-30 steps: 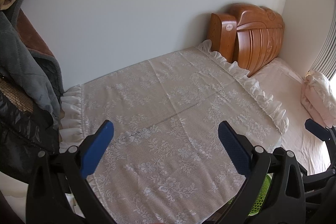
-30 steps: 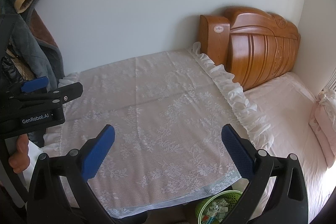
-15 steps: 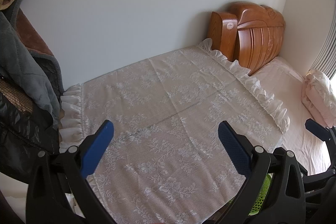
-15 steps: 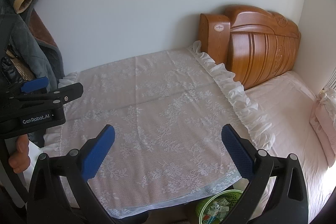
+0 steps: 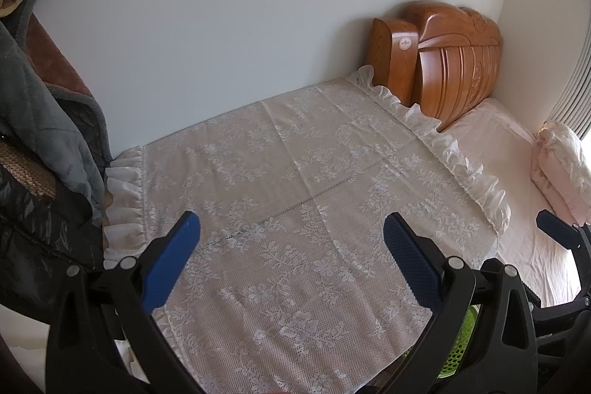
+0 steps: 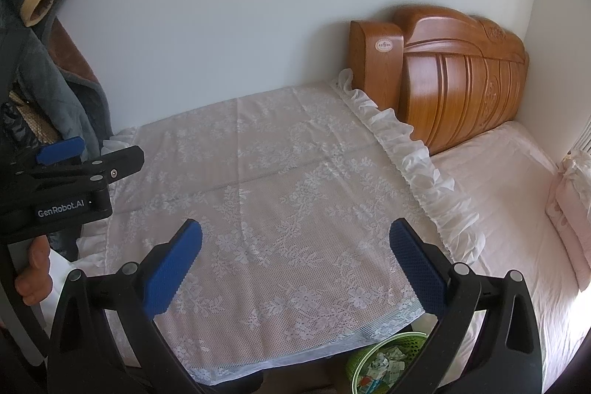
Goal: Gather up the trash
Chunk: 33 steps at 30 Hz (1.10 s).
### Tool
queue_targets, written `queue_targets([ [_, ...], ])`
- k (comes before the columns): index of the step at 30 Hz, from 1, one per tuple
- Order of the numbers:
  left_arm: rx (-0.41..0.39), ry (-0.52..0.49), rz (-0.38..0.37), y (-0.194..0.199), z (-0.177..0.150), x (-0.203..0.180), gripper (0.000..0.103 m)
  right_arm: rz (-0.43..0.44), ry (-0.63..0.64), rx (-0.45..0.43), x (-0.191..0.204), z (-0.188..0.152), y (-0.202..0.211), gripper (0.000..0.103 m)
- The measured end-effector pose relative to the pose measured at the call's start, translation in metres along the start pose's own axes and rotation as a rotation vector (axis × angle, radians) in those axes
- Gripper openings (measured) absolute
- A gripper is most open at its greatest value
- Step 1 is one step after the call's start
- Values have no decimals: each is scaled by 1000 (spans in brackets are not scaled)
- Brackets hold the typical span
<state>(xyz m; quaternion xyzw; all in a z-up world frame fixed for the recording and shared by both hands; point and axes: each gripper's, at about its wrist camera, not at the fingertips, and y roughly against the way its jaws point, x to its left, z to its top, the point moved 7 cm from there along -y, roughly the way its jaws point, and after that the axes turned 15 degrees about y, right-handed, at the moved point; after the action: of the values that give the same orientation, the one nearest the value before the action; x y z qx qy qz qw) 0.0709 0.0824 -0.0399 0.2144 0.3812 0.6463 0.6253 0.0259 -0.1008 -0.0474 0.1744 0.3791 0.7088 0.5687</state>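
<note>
A green mesh waste basket (image 6: 384,362) stands on the floor below the front edge of the lace-covered surface (image 6: 280,209), with paper scraps inside; a slice of it shows in the left wrist view (image 5: 460,346). My left gripper (image 5: 291,261) is open and empty above the lace cloth (image 5: 295,209). My right gripper (image 6: 295,264) is open and empty above the same cloth. The left gripper also shows at the left edge of the right wrist view (image 6: 62,180). No loose trash lies on the cloth.
A wooden headboard (image 6: 454,80) stands at the back right beside a pink bed (image 6: 509,194) with folded pink bedding (image 5: 561,168). Grey and dark jackets (image 5: 40,143) hang at the left. A white wall runs behind.
Both views have shifted very slightly. The grippers stay open and empty.
</note>
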Motion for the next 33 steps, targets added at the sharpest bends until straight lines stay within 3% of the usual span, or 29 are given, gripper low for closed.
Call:
queue_targets([
  [33,19,-5,-8,-2,-6,-6,95,-9,-21,12,-4,-6,1,101],
])
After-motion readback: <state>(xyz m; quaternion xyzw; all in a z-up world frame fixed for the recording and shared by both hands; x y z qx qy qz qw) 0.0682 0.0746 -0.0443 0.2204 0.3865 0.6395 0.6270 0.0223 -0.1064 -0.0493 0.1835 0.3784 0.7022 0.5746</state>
